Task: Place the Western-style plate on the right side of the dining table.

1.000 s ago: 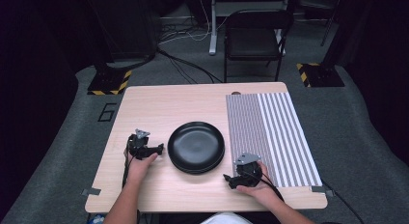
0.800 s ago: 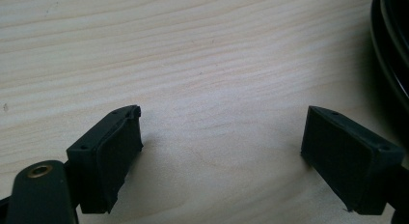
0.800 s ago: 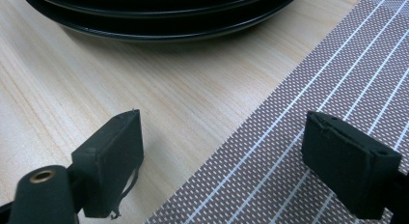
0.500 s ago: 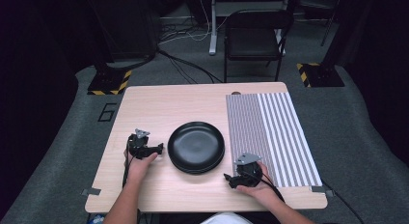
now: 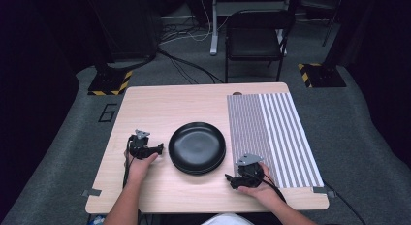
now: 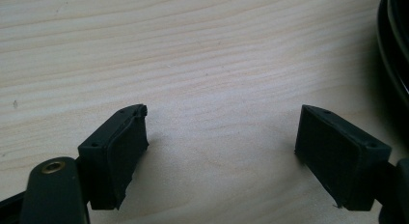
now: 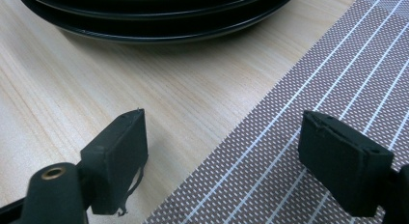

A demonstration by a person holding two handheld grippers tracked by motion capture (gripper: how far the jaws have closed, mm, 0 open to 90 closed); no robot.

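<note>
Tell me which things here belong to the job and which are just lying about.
In the job:
- stacked black plates, between both grippers
- striped placemat, under the right gripper
- left gripper, jaws open and empty like the right's

Lying about:
- chair beyond the table
- floor cables

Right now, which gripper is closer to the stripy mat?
The right. The right gripper sits at the mat's near left edge, one jaw over it. The left gripper is beyond the black plates, on bare wood.
</note>
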